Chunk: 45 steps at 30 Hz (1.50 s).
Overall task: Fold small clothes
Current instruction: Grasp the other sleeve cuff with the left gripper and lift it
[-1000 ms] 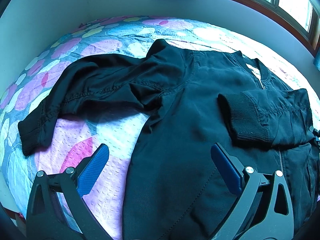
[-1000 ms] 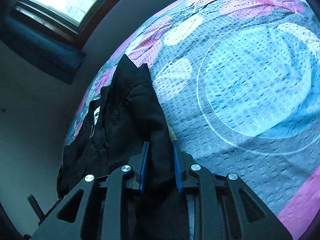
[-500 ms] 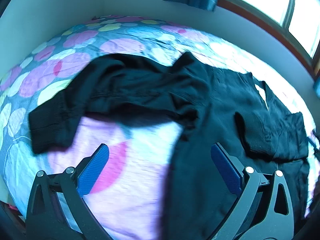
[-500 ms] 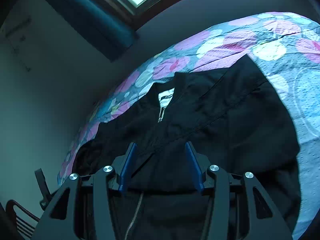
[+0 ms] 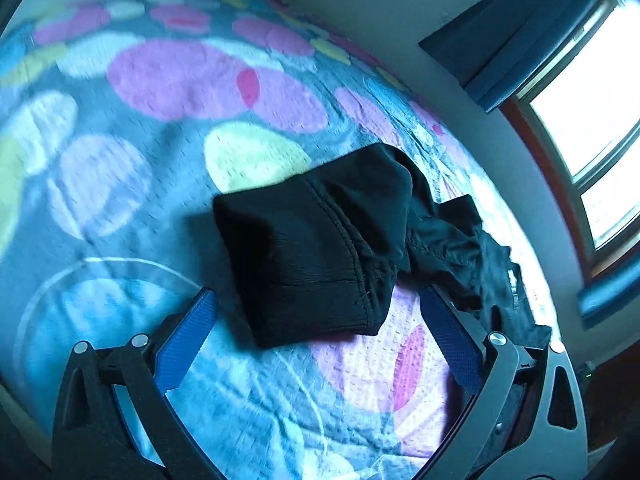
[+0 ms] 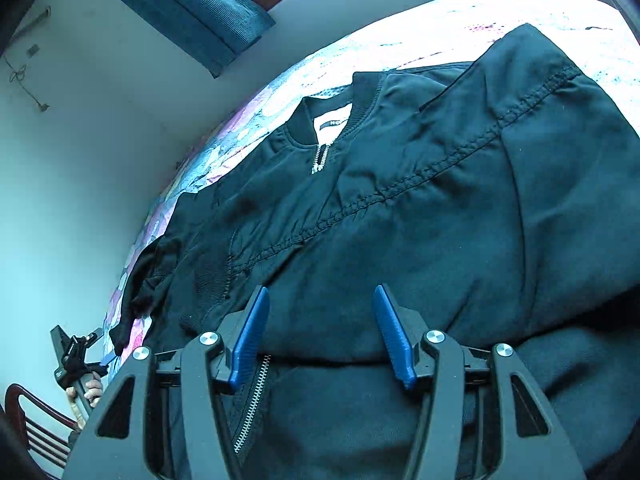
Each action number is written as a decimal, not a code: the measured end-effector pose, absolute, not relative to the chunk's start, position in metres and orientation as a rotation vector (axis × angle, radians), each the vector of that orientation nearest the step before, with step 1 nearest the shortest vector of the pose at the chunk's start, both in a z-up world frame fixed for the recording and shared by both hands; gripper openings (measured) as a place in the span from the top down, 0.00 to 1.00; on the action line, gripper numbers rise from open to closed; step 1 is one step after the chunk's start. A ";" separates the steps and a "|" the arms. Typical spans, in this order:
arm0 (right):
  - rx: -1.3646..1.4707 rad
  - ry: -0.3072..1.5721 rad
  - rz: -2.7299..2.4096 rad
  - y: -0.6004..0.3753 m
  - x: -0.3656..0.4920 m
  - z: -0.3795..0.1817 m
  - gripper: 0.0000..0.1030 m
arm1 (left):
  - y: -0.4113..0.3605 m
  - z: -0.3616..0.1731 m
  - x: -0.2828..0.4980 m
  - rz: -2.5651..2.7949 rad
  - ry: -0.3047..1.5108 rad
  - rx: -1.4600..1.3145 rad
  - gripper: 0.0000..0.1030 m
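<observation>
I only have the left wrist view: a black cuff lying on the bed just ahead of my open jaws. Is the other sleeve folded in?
Observer: Yes, the right wrist view shows that sleeve lying across the jacket front.
Operator: Is the right gripper holding it?
Observer: No, its jaws are opening with nothing pinched between them.
Operator: And the zipper?
Observer: Closed at the collar.

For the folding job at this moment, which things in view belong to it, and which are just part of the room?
Part of the job:
- black jacket, one sleeve folded across its front
- its other sleeve cuff, lying out on the bedspread
- left gripper, open around that cuff
- right gripper, jaws opening, nothing gripped

Just there:
- patterned bedspread
- blue curtain
- window
- wooden chair
</observation>
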State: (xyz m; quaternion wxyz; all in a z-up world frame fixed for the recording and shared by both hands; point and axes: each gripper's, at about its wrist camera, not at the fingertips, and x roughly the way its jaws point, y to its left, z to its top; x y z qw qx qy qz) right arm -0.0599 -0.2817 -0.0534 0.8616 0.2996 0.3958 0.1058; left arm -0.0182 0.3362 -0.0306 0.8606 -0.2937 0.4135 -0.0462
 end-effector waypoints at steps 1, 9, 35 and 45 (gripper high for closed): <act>0.628 0.830 0.220 -0.282 -0.060 -0.054 0.46 | 0.335 -0.034 -0.014 -0.113 0.867 -0.633 0.02; 0.643 0.827 0.220 -0.281 -0.060 -0.056 0.45 | 0.343 -0.044 0.003 -0.087 0.841 -0.666 0.22; 0.678 0.804 0.224 -0.283 -0.063 -0.056 0.36 | 0.339 -0.051 0.004 0.057 0.819 -0.846 0.64; 0.671 0.801 0.221 -0.282 -0.063 -0.057 0.36 | 0.377 0.000 0.007 0.158 0.721 -0.783 0.84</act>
